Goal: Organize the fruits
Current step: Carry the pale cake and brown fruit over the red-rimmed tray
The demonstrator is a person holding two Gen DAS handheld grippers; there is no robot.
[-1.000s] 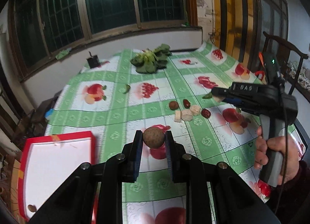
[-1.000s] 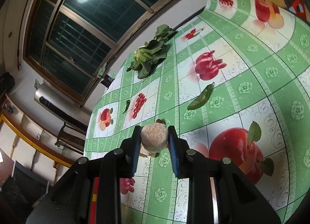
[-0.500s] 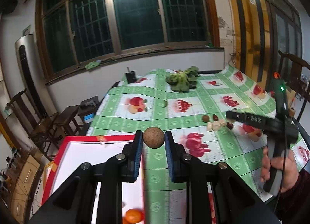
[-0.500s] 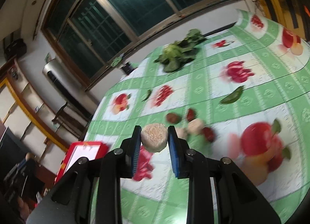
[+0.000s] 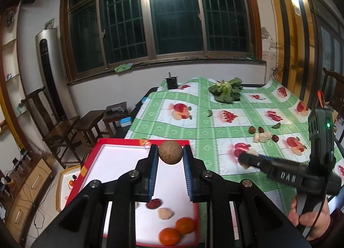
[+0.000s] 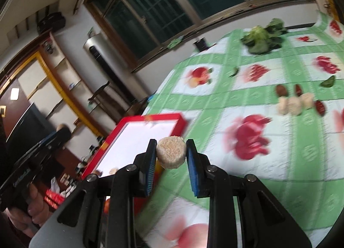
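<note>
Left claw (image 5: 170, 155) (tilted down) grips brown ball (image 5: 170, 152) over red tray (image 5: 94, 153).

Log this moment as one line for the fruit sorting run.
left gripper: jaws shut on brown round fruit, over red tray | right gripper: jaws shut on pale cake-like piece, near tray | tray holds two oranges

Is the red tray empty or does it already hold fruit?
Not empty: red tray holds two oranges, a red date and a pale piece.

A bunch of leafy greens (image 5: 225, 92) lies on the green fruit-print tablecloth (image 5: 204, 134), near a small black pot (image 5: 172, 82).
</note>
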